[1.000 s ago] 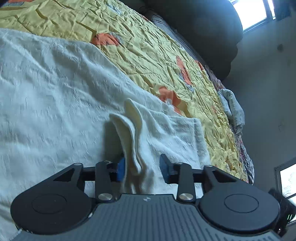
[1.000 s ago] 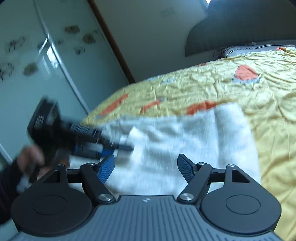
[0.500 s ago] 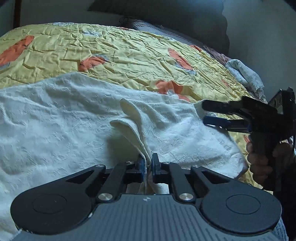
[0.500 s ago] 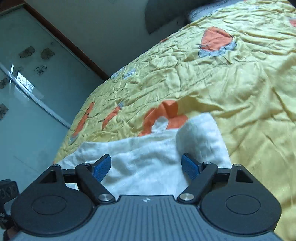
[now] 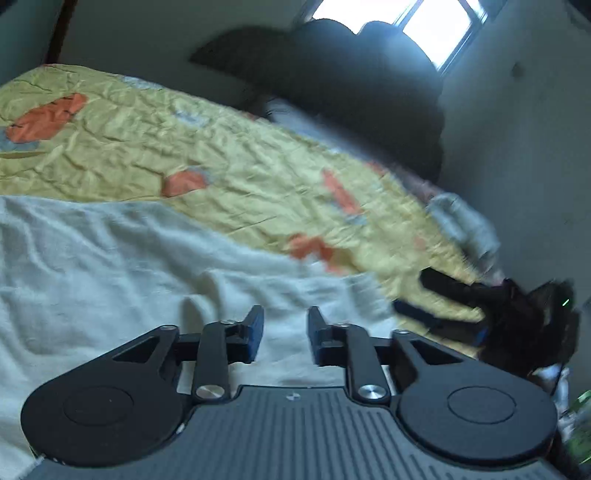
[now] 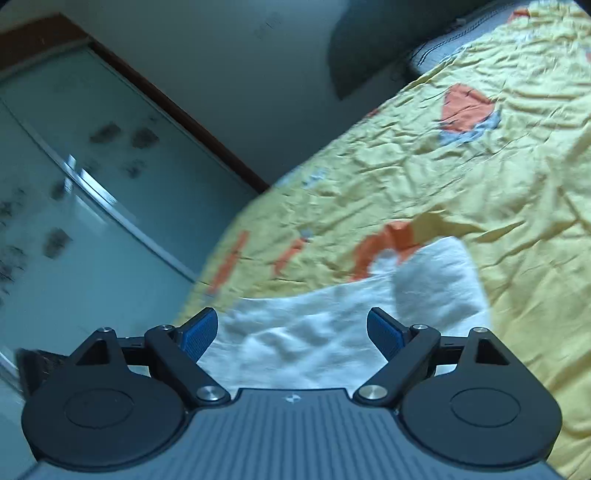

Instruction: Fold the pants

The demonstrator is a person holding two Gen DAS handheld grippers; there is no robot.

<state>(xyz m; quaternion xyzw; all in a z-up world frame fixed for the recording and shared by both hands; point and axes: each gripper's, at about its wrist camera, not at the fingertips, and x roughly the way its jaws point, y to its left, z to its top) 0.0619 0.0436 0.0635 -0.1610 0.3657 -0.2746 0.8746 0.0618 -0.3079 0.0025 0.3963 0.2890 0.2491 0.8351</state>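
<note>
The white pants (image 5: 110,266) lie spread on the yellow bedspread (image 5: 221,162). My left gripper (image 5: 284,332) hovers just above the cloth with its jaws open a narrow gap and nothing between them. In the left wrist view my right gripper (image 5: 443,299) shows blurred at the right, over the edge of the pants. In the right wrist view my right gripper (image 6: 291,332) is wide open and empty above the end of the pants (image 6: 332,325), whose corner (image 6: 443,269) lies on the bedspread (image 6: 480,177).
A dark headboard (image 5: 351,92) and a window (image 5: 424,26) stand at the far end of the bed. A grey bundle of cloth (image 5: 461,225) lies at the bed's right edge. A glass wardrobe door (image 6: 74,203) stands to the left of the bed.
My left gripper has opened and let go of the raised fold of the pants, which now lies flatter. Both views have swung and are blurred by motion. My right gripper stays open.
</note>
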